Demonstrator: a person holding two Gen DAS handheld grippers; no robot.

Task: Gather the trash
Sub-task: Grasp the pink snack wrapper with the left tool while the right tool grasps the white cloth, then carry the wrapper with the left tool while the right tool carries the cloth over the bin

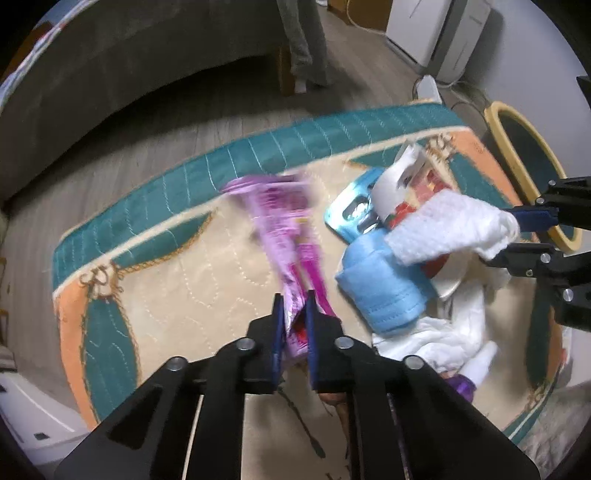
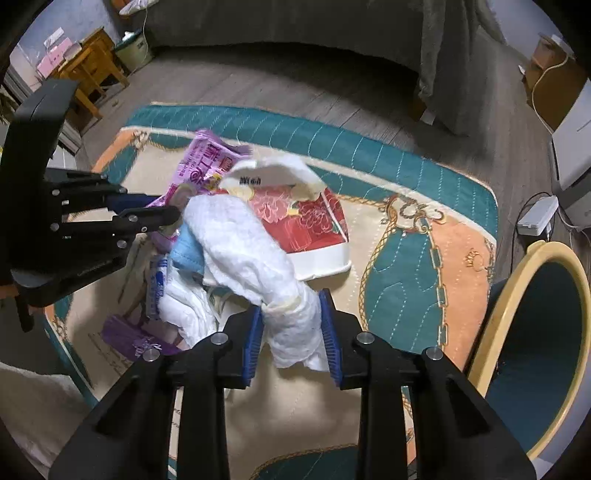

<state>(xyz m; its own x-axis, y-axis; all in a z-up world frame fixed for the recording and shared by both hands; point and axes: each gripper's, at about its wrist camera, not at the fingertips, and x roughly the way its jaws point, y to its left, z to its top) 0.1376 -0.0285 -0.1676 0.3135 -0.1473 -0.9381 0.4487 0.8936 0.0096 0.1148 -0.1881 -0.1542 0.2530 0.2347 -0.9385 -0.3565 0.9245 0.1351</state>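
Observation:
My left gripper is shut on the lower end of a purple snack wrapper, which stands up blurred over the rug; from the right wrist view the same gripper holds that wrapper. My right gripper is shut on a crumpled white paper towel, and it enters at the right edge of the left wrist view with the towel. Under the towel lie a blue face mask, a red and white paper container, more white tissue and a purple bottle.
All of it lies on a teal, cream and orange quilted rug on a wood floor. A yellow-rimmed bin stands open at the right. A shiny blue wrapper lies by the pile. Behind are a grey sofa, a person's legs and a power strip.

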